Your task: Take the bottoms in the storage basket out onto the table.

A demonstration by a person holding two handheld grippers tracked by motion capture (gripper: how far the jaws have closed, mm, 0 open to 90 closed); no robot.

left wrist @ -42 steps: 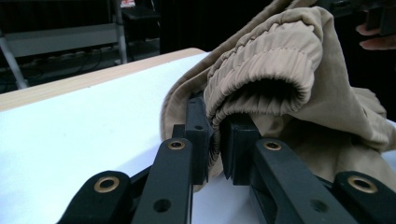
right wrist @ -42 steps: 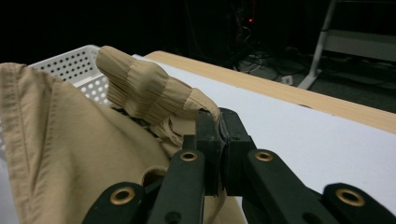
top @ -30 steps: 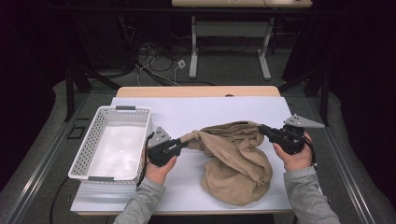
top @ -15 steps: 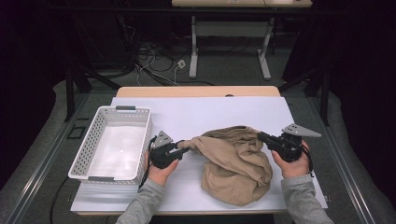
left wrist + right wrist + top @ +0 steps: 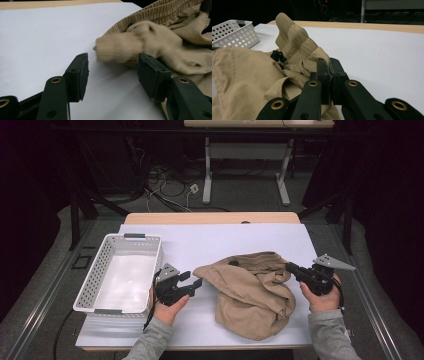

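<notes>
Your table (image 5: 150, 330) carries a white sheet, and on it the tan garment (image 5: 252, 292) lies crumpled; take that garment as your landmark. The white basket (image 5: 122, 272) sits well off to the garment's left, near the table's left edge, apart from the cloth.

Your right gripper (image 5: 292, 268) meets the garment at its right upper edge. In the right gripper view its jaws are clenched together on a fold of the ribbed waistband (image 5: 294, 41), which stands up from the grip, so you are grasping the garment (image 5: 244, 77) there.

Your left gripper (image 5: 192, 281) sits just beside the garment's left tip. Its jaws have just been opening. In the left gripper view they stand apart with the blurred cloth end (image 5: 117, 47) beyond them and no pad pressing on it: released.
</notes>
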